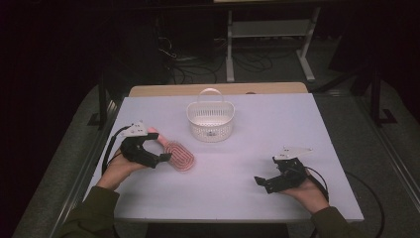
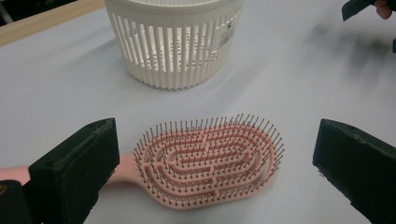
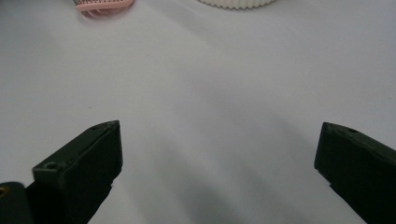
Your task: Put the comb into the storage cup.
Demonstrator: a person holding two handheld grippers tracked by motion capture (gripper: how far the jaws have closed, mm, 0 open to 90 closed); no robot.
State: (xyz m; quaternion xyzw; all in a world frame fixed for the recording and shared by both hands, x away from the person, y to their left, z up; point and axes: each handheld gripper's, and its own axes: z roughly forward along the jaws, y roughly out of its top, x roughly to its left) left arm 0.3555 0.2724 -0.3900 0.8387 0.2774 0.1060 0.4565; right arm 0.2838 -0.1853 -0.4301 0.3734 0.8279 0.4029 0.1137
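On the table [image 1: 257,124] we see a pink brush [image 1: 179,155] lying left of centre, near the basket [image 1: 210,120]; our left gripper [image 1: 159,155] gapes beside it, our right gripper [image 1: 264,184] spread over bare table.

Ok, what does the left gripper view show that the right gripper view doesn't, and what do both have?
Left gripper view: the pink hairbrush's whole bristled head, bristles up, lying between its open jaws, and the white slatted basket's wall behind it.

Right gripper view: bare white table between its own open jaws, which hold nothing.

Both: the brush and the basket, though the right gripper view catches just an edge of each at its top, plus the white tabletop.
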